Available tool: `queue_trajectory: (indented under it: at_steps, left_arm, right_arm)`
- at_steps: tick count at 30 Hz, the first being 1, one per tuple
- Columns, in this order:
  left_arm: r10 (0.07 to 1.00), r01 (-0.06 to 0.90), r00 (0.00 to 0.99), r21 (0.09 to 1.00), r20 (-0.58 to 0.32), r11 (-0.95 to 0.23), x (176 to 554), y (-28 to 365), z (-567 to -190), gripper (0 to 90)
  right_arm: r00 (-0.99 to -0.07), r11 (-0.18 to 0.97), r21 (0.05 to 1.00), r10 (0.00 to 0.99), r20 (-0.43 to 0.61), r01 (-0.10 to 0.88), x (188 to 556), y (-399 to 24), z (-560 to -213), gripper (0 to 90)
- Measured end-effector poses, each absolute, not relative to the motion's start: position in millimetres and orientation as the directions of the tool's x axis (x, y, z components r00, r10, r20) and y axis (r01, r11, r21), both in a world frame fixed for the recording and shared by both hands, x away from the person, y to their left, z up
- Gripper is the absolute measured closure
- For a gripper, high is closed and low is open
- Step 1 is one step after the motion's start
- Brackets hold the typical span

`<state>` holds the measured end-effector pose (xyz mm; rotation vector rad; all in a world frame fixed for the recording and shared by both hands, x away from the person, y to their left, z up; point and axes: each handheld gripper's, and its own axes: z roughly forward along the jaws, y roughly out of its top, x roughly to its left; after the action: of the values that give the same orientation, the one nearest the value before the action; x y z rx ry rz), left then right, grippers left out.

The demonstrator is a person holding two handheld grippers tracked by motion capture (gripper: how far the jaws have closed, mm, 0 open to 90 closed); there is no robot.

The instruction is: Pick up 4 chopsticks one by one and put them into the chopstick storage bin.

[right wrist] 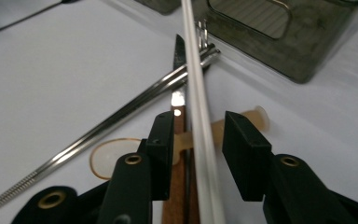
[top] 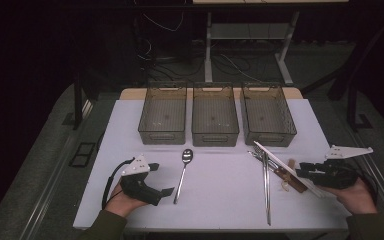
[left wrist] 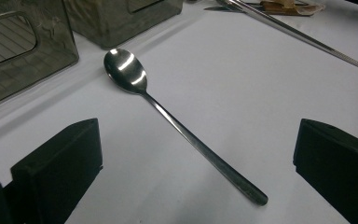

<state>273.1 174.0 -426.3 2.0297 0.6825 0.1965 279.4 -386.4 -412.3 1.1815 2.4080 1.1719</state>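
White tabletop (top: pixel 220 200) carries three clear smoky bins in a row along its far side: the left bin (top: pixel 163 114), the middle bin (top: pixel 215 114) and the right bin (top: pixel 268 114). Just in front of the gap between the left and middle bins lies a steel spoon (top: pixel 183 175), bowl toward the bins and handle toward the person. The left gripper (top: pixel 157 179) sits low near the table beside the spoon's handle, held in the left hand (top: pixel 122 202); in the left gripper view its jaws stand spread wide with the spoon (left wrist: pixel 177 123) lying on the table between and ahead of them, touching neither. On the right side of the table is a small heap of utensils: a pair of metal chopsticks (top: pixel 267 187), a fork (top: pixel 257 150) whose tines point at the right bin, a knife with a wooden handle (top: pixel 286 176) and a pale translucent plastic spoon (top: pixel 285 186). The right gripper (top: pixel 302 172), in the right hand (top: pixel 354 196), carries a long white stick (top: pixel 280 162) slanting up over this heap. In the right gripper view the stick (right wrist: pixel 196 116) runs between the jaws, which stand a little apart; whether they pinch it I cannot tell.
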Motion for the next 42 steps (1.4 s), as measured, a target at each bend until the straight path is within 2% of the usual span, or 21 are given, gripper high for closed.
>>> queue_trajectory:
  at_steps: [11,42]
  left_arm:
    - [0.541,0.388,0.83,0.836,-0.134,-0.389,273,174,-427,0.0]
    - [0.539,0.386,0.832,0.835,-0.131,-0.391,273,174,-426,0.0]
  right_arm:
    - [-0.661,0.416,0.69,0.74,0.122,0.593,283,-396,-420,76.0]
    - [-0.685,0.469,0.651,0.721,0.109,0.597,283,-394,-426,79.7]
